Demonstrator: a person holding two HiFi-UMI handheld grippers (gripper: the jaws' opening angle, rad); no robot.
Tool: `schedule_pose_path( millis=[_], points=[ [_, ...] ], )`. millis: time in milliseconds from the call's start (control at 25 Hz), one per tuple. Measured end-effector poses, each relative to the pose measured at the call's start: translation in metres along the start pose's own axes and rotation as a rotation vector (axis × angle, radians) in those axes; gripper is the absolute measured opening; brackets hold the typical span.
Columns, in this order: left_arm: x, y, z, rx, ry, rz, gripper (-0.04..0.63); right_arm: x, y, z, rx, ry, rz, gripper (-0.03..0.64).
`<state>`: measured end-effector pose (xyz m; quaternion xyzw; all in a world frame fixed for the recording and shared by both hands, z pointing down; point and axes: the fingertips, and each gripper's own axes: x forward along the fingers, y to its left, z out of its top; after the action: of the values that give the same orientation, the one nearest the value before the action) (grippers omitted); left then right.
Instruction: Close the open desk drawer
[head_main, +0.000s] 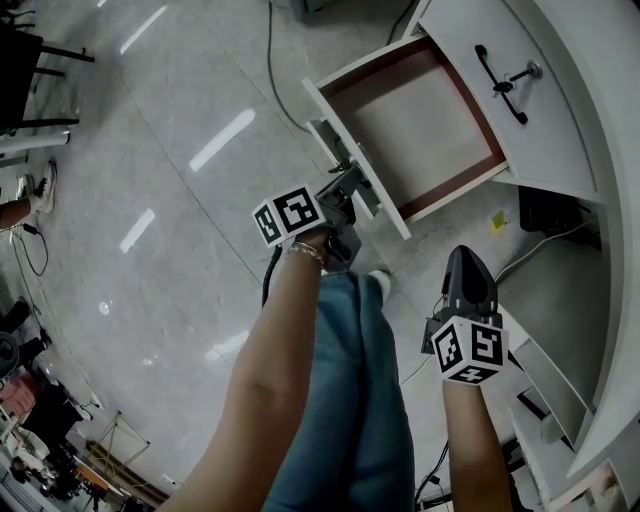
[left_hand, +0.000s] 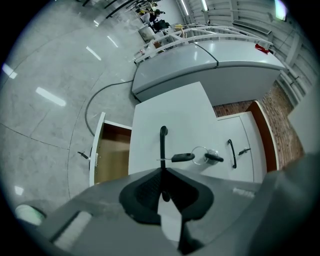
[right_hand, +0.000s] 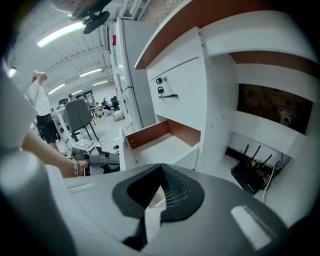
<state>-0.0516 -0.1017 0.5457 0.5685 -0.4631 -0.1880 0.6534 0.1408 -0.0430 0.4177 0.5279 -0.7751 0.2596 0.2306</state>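
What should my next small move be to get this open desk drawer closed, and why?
Probably bring the left gripper against the outside of the front panel and push it toward the desk. The drawer stands pulled out and looks empty; the left gripper is close beside that panel, jaws together on nothing, while the right gripper is farther off.

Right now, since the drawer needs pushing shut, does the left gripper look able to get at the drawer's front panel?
Probably yes: in the head view the left gripper sits right beside the open drawer's front panel, on its outer side, nothing between them; their relative height is unclear.
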Motion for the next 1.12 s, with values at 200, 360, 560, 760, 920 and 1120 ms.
schedule_pose_path(
  millis=[200,360,560,760,920,1120],
  points=[
    [0.0,-0.009,-0.002,0.016,0.026,0.028,0.015,-0.009,0.005,0.006,0.008,0.009,0.005,-0.002],
    [-0.001,-0.008,-0.002,0.01,0.033,0.034,0.015,-0.014,0.012,0.009,0.001,0.008,0.019,-0.003],
    [0.0,-0.004,-0.001,0.003,0.028,0.02,0.015,-0.014,0.013,0.002,0.003,0.009,0.018,-0.003],
    [0.001,-0.006,0.0,0.01,0.039,0.017,0.015,-0.013,0.023,-0.006,-0.008,0.018,0.04,-0.002],
    [0.006,-0.01,-0.002,0.022,0.06,0.027,0.017,-0.011,0.03,-0.007,-0.014,0.014,0.057,-0.003],
    [0.017,-0.016,-0.006,0.044,0.094,0.033,0.02,-0.011,0.031,-0.002,-0.016,0.004,0.057,-0.002]
  ],
)
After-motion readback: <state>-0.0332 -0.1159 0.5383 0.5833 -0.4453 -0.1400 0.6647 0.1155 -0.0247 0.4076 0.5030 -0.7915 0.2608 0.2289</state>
